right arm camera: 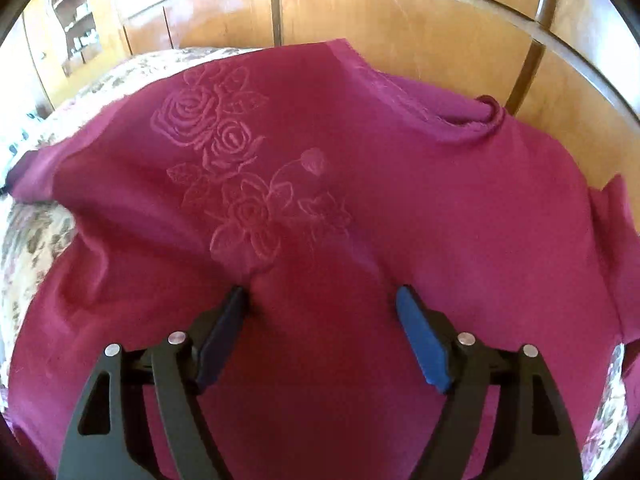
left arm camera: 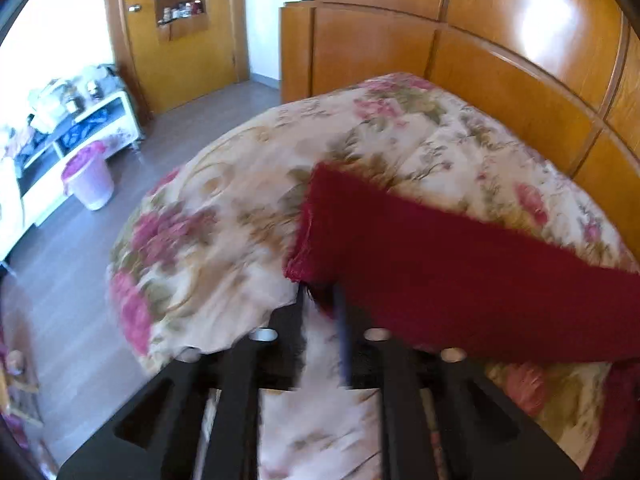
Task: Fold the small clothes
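Clearly pinched the red sweater (left arm camera: pixel 460 272) sleeve's cuff in left gripper (left arm camera: pixel 320 300). Held right gripper (right arm camera: pixel 322 300) wide open, empty, pressed beside embroidered roses (right arm camera: pixel 240 168). Best carried sleeve flat toward roses.

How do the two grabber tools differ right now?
The left gripper has its fingers pinched shut on an edge of the red garment, lifting it; the right gripper has its fingers spread wide and holds nothing. The left works at the garment's side, with the floral bedspread beneath; the right sits over the middle, near the embroidered roses. Both have black frames and blue finger pads.
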Available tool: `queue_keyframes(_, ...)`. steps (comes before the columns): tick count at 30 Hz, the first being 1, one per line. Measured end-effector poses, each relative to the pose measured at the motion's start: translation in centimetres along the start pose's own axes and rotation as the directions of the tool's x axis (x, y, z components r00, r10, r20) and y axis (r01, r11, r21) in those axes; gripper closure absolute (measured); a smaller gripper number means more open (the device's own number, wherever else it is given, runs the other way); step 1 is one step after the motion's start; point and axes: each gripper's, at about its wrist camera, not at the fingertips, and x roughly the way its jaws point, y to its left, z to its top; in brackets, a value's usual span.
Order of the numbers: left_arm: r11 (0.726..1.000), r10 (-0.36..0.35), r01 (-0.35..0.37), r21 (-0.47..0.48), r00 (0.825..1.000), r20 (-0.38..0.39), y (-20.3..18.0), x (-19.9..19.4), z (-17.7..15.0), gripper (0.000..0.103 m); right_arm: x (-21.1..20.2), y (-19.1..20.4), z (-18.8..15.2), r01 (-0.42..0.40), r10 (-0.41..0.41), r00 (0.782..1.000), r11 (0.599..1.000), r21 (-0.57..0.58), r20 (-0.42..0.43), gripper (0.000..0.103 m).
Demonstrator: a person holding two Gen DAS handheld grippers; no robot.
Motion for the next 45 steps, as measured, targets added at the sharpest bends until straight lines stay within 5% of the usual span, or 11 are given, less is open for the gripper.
queue_keyframes(4,0.998,0.016,-0.011,-0.069,0.997,0.080,1.3,-2.8,1.6,0.061,-0.2,0.3,-0.3,-0.005,0.005,1.000,1.000,0.013,0.005,0.019)
queue_keyframes(8,0.974,-0.224,0.217,0.065,0.964,0.143,-3.4,-6.4,4.6,0.056,0.3,0.5,-0.4,-0.007,0.006,0.999,0.999,0.033,0.033,0.015)
queue_keyframes(11,0.878,-0.453,0.435,0.202,0.890,0.051,-10.0,-7.0,5.9,0.041,0.1,0.4,-1.3,-0.012,0.010,0.999,0.999,0.038,0.051,0.015)
queue_keyframes(15,0.714,-0.634,0.659,0.236,0.752,-0.180,-19.5,-4.8,6.3,0.040,0.0,0.1,-2.1,-0.031,0.028,0.997,0.998,0.048,0.067,0.014)
queue_keyframes(24,0.592,-0.616,0.774,0.225,0.614,-0.494,-33.3,2.3,5.2,0.040,-0.4,-0.8,-3.2,-0.052,0.048,0.995,0.997,0.048,0.084,0.010)
queue_keyframes(30,0.461,-0.567,0.841,0.285,0.526,-0.634,-38.7,3.0,2.3,0.040,-0.3,-0.8,-3.4,-0.060,0.056,0.994,0.997,0.046,0.091,0.008)
queue_keyframes(31,0.448,-0.557,0.840,0.305,0.529,-0.640,-39.1,3.0,2.0,0.042,-0.4,-0.6,-3.5,-0.060,0.055,0.994,0.997,0.045,0.091,0.007)
queue_keyframes(34,0.420,-0.511,0.790,0.446,0.612,-0.604,-40.2,2.0,0.0,0.074,-0.4,-0.5,-3.6,-0.059,0.055,0.994,0.997,0.046,0.092,0.007)
queue_keyframes(37,0.422,-0.555,0.769,0.480,0.638,-0.534,-39.5,0.5,-0.8,0.088,-0.4,-0.5,-3.6,-0.057,0.053,0.994,0.997,0.045,0.092,0.007)
queue_keyframes(41,0.504,-0.628,0.602,0.620,0.748,-0.215,-37.7,-5.5,-1.1,0.089,-0.5,-0.1,-3.8,-0.041,0.037,0.995,0.998,0.039,0.093,0.007)
queue_keyframes(45,0.572,-0.582,0.365,0.734,0.812,0.050,-38.5,-8.5,-2.6,0.088,-0.6,0.4,-4.0,-0.026,0.023,0.996,0.999,0.030,0.088,0.007)
